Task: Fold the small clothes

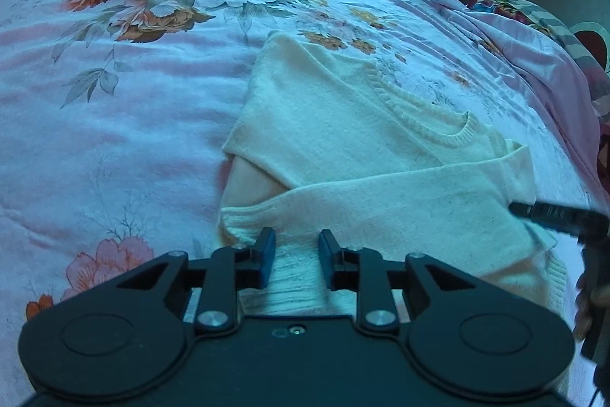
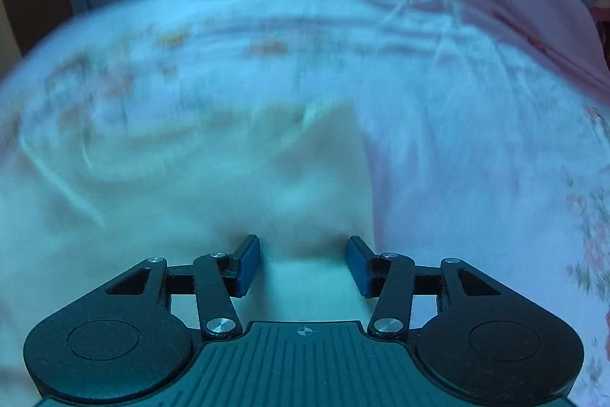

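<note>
- The cream sweater (image 1: pixel 343 124) lies flat on the floral bedspread (image 1: pixel 114 102), one sleeve folded across, just ahead of the left gripper (image 1: pixel 293 262).
- Its jaws stand narrowly apart over knit fabric, pinching nothing, probably lining up on a hem.
- The right gripper (image 2: pixel 304 264) hangs wider, empty, over the sweater's blurred right edge.

left gripper (image 1: pixel 293 248): angled down over the near edge of the sweater (image 1: pixel 343 140), blue pads a little apart, not pressing the knit.
right gripper (image 2: pixel 304 256): angled down at the sweater's near right corner, pads wider apart, cloth between them, unpinched; view blurred.
</note>
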The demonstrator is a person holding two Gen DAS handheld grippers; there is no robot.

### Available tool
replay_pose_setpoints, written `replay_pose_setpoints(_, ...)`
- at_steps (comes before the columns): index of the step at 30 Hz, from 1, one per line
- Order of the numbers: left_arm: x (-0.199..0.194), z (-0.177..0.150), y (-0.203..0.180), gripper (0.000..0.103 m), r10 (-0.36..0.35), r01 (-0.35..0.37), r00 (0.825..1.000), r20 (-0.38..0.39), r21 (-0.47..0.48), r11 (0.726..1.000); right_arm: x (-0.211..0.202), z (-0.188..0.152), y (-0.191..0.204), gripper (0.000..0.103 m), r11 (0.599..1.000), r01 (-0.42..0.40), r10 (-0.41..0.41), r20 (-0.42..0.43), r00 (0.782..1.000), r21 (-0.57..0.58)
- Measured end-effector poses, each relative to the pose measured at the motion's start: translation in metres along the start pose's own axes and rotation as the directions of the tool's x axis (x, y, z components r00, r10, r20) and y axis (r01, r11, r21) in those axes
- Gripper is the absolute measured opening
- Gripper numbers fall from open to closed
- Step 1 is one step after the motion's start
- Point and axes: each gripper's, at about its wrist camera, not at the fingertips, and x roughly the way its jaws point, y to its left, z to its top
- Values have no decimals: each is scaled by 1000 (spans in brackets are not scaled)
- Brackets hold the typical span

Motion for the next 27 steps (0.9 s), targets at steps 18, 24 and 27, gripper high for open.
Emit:
replay_pose_setpoints(18, -48, -65, -12, 35, 20, -13, 998, -64, 117, 993, -93, -96, 17, 49, 996, -92, 92, -61, 994, 3)
replay_pose_setpoints(24, -78, -93, -8, 37, 22, -13, 997, -78, 109, 994, -137, -137, 10, 50, 992, -119, 120, -26, 992, 35)
replay_pose_setpoints(27, -93, -112, -8, 41, 19, -10, 997, -78, 118, 993, -149, -168, 15, 50, 993, -120, 119, -73, 990, -2)
